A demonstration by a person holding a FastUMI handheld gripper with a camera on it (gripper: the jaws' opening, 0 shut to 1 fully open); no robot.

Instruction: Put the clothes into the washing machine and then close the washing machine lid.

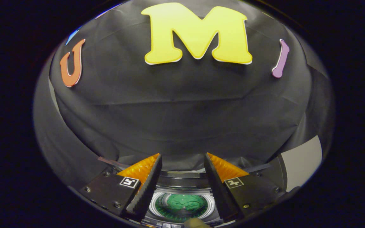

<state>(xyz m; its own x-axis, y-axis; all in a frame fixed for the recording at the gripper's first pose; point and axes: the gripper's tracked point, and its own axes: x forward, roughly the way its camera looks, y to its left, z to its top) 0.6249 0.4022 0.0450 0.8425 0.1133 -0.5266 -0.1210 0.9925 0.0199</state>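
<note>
My claw (pixel 182 158) hangs above the washing machine (pixel 182 182), its two fingers spread wide with nothing held between them; the ridged inner faces of the fingers face each other across an open gap.

Between the fingers and below them I see the machine's round opening, lid not closed over it. Inside the drum lies a green garment (pixel 185 202), bunched into a rounded heap at the middle, ringed by the drum's perforated wall and a pale rim. The clothes are thus already in the machine, apart from my fingers.

A small tan object (pixel 196 222) sits at the near edge of the machine; too little of it is visible to say what it is.

Surroundings: black cloth (pixel 182 120) forms the booth wall straight ahead, hanging in soft folds with horizontal creases, and wraps round on both sides. To the right, beyond the right finger, a pale grey panel (pixel 303 158) stands beside the cloth
</note>
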